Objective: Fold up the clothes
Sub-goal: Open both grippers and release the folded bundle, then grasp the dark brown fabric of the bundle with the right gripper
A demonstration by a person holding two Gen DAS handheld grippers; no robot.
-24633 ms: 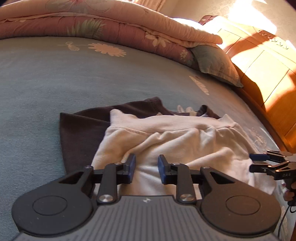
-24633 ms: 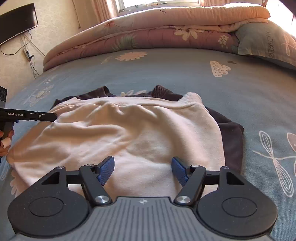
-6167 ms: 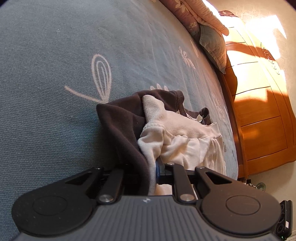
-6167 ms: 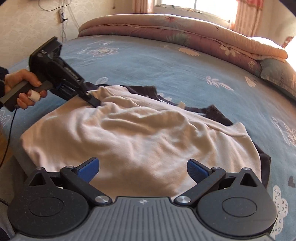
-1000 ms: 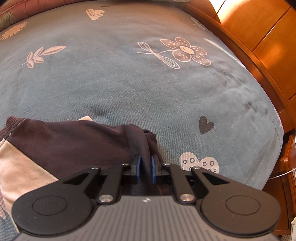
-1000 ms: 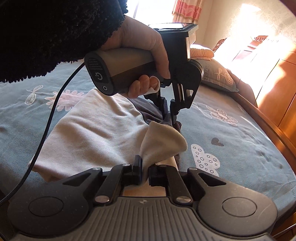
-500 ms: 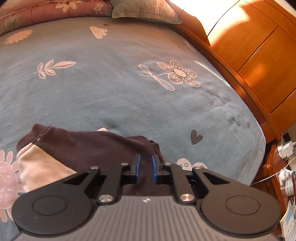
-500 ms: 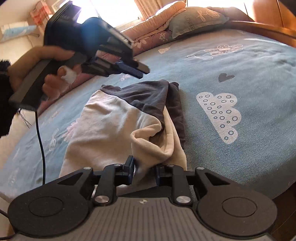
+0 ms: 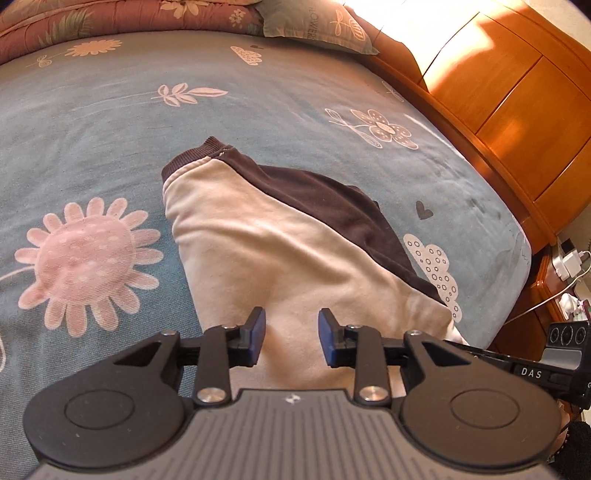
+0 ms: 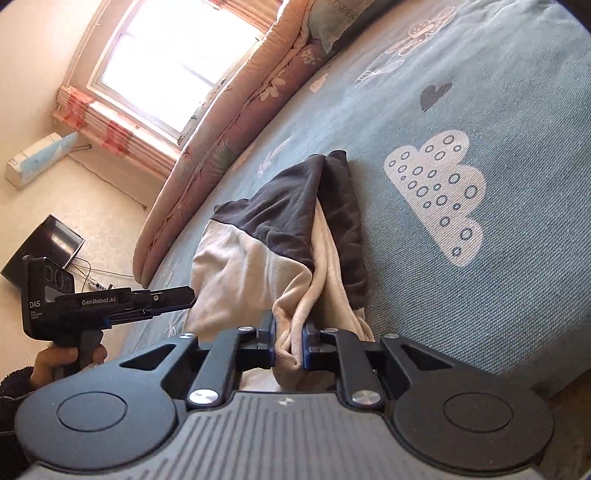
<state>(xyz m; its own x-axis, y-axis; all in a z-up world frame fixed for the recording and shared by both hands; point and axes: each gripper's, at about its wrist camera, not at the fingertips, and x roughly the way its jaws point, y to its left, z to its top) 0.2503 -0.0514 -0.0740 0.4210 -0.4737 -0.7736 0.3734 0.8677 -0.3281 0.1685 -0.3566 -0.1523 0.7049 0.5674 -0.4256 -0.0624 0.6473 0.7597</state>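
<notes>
A cream and dark brown sweatshirt (image 9: 280, 240) lies folded into a long strip on the blue patterned bed sheet (image 9: 110, 147). My left gripper (image 9: 291, 338) hovers over the strip's near cream end. Its jaws are opening and nothing is between the pads. In the right wrist view the same sweatshirt (image 10: 251, 266) runs away from me. My right gripper (image 10: 288, 343) is rolled to one side, and its jaws are closing on a bunched cream fold at the near end, with both pads pressing on the cloth. The left gripper (image 10: 184, 295) shows side-on at the left, held by a hand.
A rolled pink quilt (image 9: 110, 22) and a pillow (image 9: 314, 26) lie at the far end of the bed. A wooden headboard (image 9: 517, 110) runs along the right, with a bedside cabinet (image 9: 569, 258) and cables below it. A bright window (image 10: 177, 62) is at the back.
My left gripper let go of the dark fabric, drew back along the strip and opened. The right wrist rolled, and its jaws, briefly loosened, closed again on the cream fold.
</notes>
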